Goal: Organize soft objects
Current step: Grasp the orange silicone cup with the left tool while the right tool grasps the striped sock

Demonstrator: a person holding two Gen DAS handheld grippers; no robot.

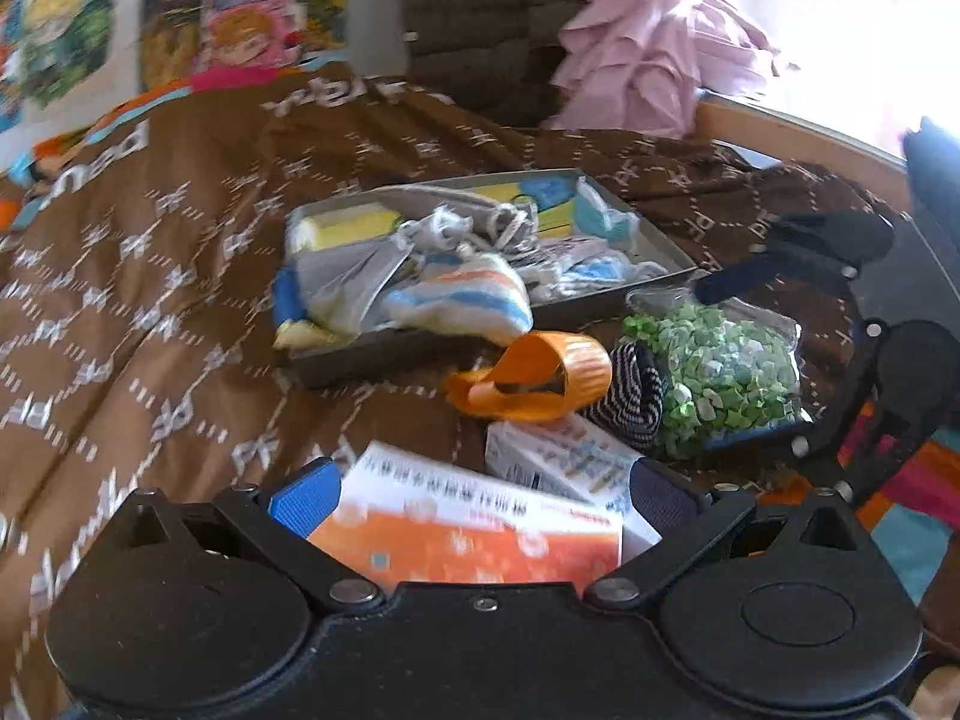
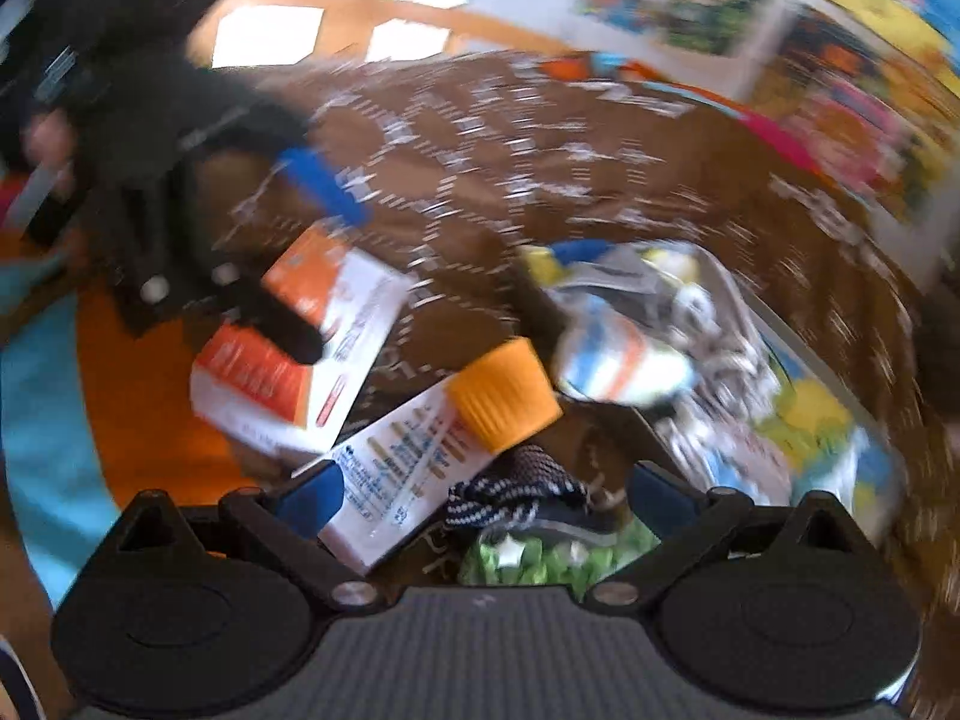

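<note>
A grey tray (image 1: pixel 606 300) on the brown blanket holds soft items, among them a blue-and-orange striped sock (image 1: pixel 462 300) that hangs over its near rim. In front of it lie an orange cap (image 1: pixel 534 378), a dark striped sock (image 1: pixel 636 396), a bag of green paper stars (image 1: pixel 726 372) and a white box (image 1: pixel 558 456). My left gripper (image 1: pixel 480 498) is open over an orange-and-white box (image 1: pixel 468 534). My right gripper (image 2: pixel 486 498) is open, hovering above the striped sock (image 2: pixel 516 492) and the star bag (image 2: pixel 540 558). Both views are blurred.
The patterned brown blanket (image 1: pixel 150 300) covers the bed. A pink garment (image 1: pixel 648 48) lies at the back by a wooden rail (image 1: pixel 780 132). Colourful posters (image 1: pixel 72 30) line the far left wall. A bright orange and blue mat (image 2: pixel 120 420) shows beside the bed.
</note>
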